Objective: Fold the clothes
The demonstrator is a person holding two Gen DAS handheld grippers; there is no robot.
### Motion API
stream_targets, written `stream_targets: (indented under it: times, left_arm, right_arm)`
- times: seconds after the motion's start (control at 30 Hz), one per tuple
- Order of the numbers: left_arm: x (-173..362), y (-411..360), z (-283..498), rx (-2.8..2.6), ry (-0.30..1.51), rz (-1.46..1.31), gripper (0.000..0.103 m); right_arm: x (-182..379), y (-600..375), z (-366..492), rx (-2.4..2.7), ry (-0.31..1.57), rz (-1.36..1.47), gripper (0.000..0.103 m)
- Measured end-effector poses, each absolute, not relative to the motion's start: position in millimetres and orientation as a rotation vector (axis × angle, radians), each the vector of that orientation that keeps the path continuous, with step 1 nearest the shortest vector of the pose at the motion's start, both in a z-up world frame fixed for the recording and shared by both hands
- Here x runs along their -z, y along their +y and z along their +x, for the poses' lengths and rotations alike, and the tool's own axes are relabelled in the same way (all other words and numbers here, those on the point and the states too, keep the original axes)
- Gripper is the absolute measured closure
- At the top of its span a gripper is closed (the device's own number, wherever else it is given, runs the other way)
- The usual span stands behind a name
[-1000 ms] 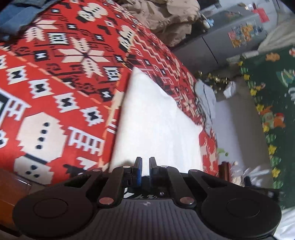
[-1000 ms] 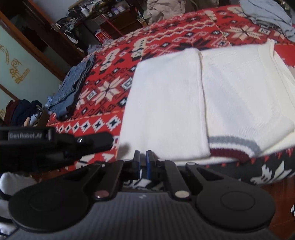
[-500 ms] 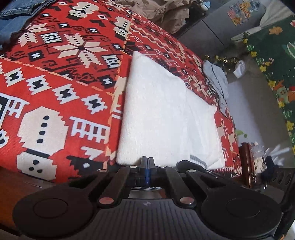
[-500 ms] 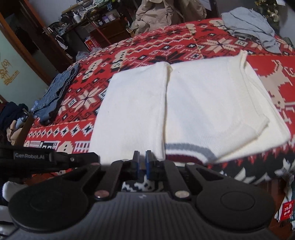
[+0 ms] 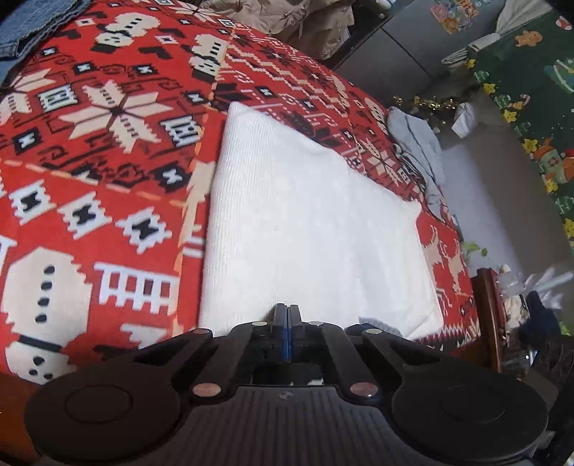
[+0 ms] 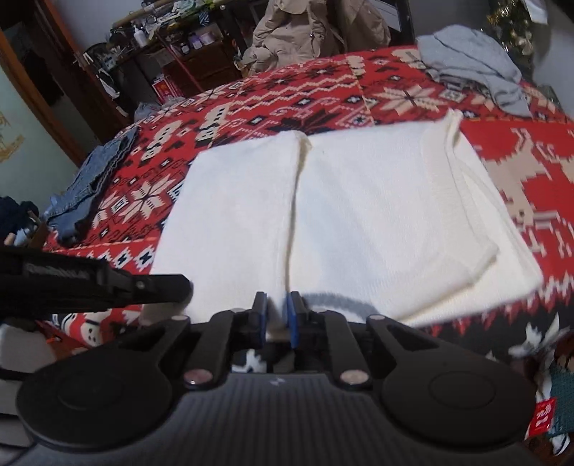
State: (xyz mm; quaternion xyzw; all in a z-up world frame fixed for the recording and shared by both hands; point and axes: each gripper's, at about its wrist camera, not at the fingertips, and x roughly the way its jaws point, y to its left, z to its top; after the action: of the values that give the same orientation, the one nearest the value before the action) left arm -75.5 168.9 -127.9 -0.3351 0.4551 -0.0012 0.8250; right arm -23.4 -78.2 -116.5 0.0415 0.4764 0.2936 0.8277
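A white knit sweater (image 5: 305, 222) lies folded flat on a red patterned blanket (image 5: 89, 179). In the right wrist view the sweater (image 6: 358, 215) shows a lengthwise fold seam and a grey striped hem (image 6: 333, 299) at its near edge. My left gripper (image 5: 287, 312) is shut, its tips together at the sweater's near edge, and no cloth shows between them. My right gripper (image 6: 276, 304) is at the near edge by the seam. Its jaws are opening, with white cloth showing in the gap. The left gripper's black body (image 6: 107, 283) reaches in from the left.
A grey garment (image 6: 473, 64) lies crumpled at the blanket's far right corner. Folded jeans (image 6: 89, 186) sit at its left edge. A beige coat (image 6: 297, 32) and cluttered shelves stand behind the bed. A wooden bed frame (image 5: 488, 312) borders the right side.
The left jaws went from slightly apart to shut and moved along the sweater's near edge. The right gripper shifted rightwards to the seam and its jaws widened a little.
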Motion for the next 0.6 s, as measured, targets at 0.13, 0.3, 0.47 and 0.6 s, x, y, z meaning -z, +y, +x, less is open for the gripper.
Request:
stream_targets:
  times: [0.13,0.3,0.47,0.6]
  left_arm:
    - [114,175,-75,0.005,0.925,-0.736,0.099]
    - [106,198,-46,-0.045,0.873,-0.758,0.099]
    - [119,214,-12,-0.067,0.893,-0.798,0.099]
    - [126,208,-12,-0.071,0.906,-0.776,0.098]
  right_arm:
    - [109,-84,-27,-0.635,1.017,0.112,0.088]
    - [89,-75,-22,-0.663,0.961,0.120,0.086]
    - [81,-38,3,-0.688,0.911,0.123,0.086]
    - [94,-3,17,-0.685,0.920,0.063,0.090]
